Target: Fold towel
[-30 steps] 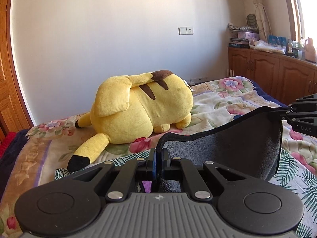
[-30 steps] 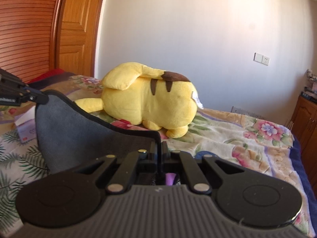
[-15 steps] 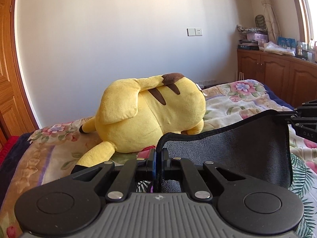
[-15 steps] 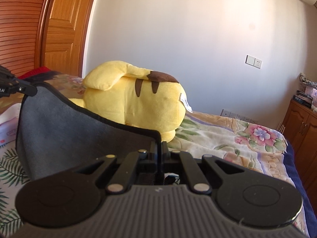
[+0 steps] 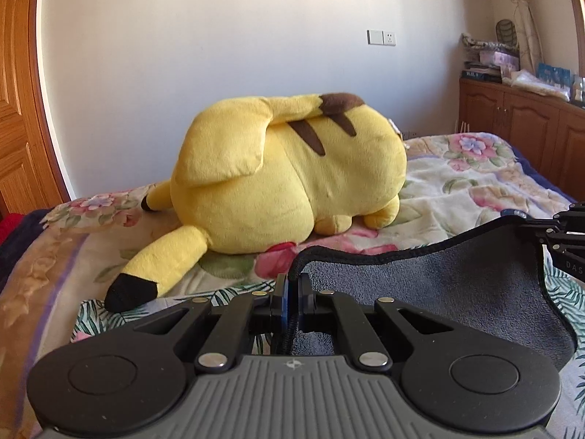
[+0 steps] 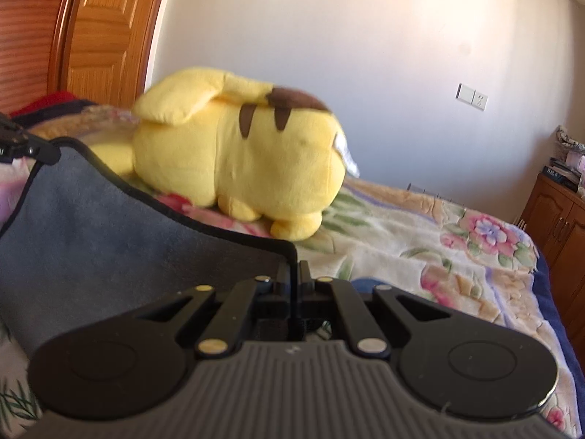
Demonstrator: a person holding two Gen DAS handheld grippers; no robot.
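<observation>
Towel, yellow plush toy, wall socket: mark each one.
towel [image 5: 457,285], left wrist view, grey face below its hem.
yellow plush toy [image 5: 292,190], left wrist view, its back.
wall socket [image 5: 381,37], left wrist view, plate centre.

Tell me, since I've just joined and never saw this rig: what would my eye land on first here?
The big yellow plush toy, lying on its side on the floral bedspread against the white wall, dominates both views. In front of it hangs a dark grey towel, stretched between the left gripper and right gripper, each with jaws clamped on an upper corner.
</observation>
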